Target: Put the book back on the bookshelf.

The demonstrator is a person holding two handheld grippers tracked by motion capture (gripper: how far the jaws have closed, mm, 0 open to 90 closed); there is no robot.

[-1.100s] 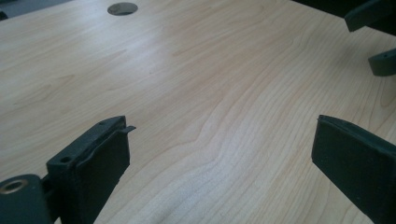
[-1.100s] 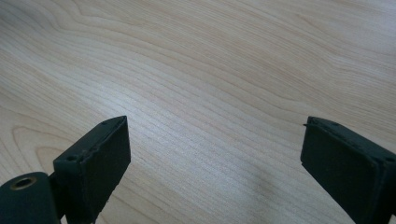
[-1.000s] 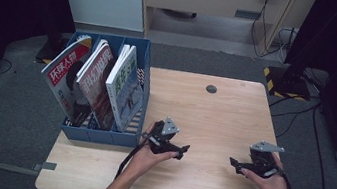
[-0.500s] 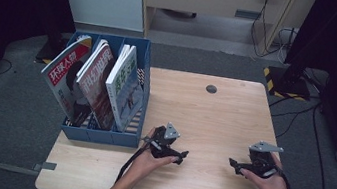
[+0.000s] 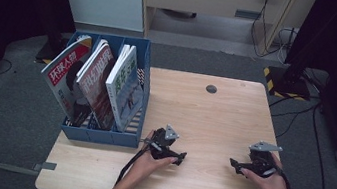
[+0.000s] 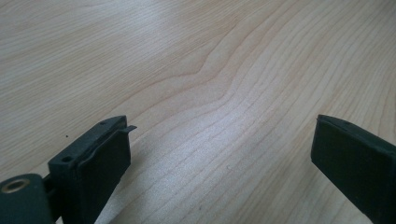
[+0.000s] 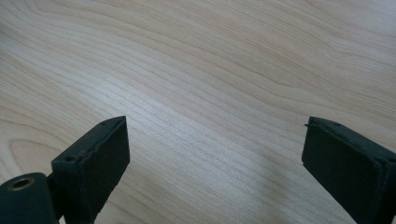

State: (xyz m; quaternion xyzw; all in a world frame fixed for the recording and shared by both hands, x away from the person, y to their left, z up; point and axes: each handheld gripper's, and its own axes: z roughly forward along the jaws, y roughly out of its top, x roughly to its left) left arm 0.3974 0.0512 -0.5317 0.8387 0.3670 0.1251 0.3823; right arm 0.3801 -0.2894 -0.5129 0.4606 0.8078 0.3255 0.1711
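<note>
High view: left gripper (image 5: 181,158) low over table (image 5: 213,116), just right of blue file rack (image 5: 99,136) holding three magazines (image 5: 102,84); right gripper (image 5: 235,164) near right edge, well apart from left. Both empty.

Left gripper view: left gripper (image 6: 219,154) jaws spread wide, bare wood grain between.

Right gripper view: right gripper (image 7: 215,149) jaws spread wide, nothing pinched, bare tabletop between.

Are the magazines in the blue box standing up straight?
No, tilted: the magazines lean left inside the blue box.
</note>
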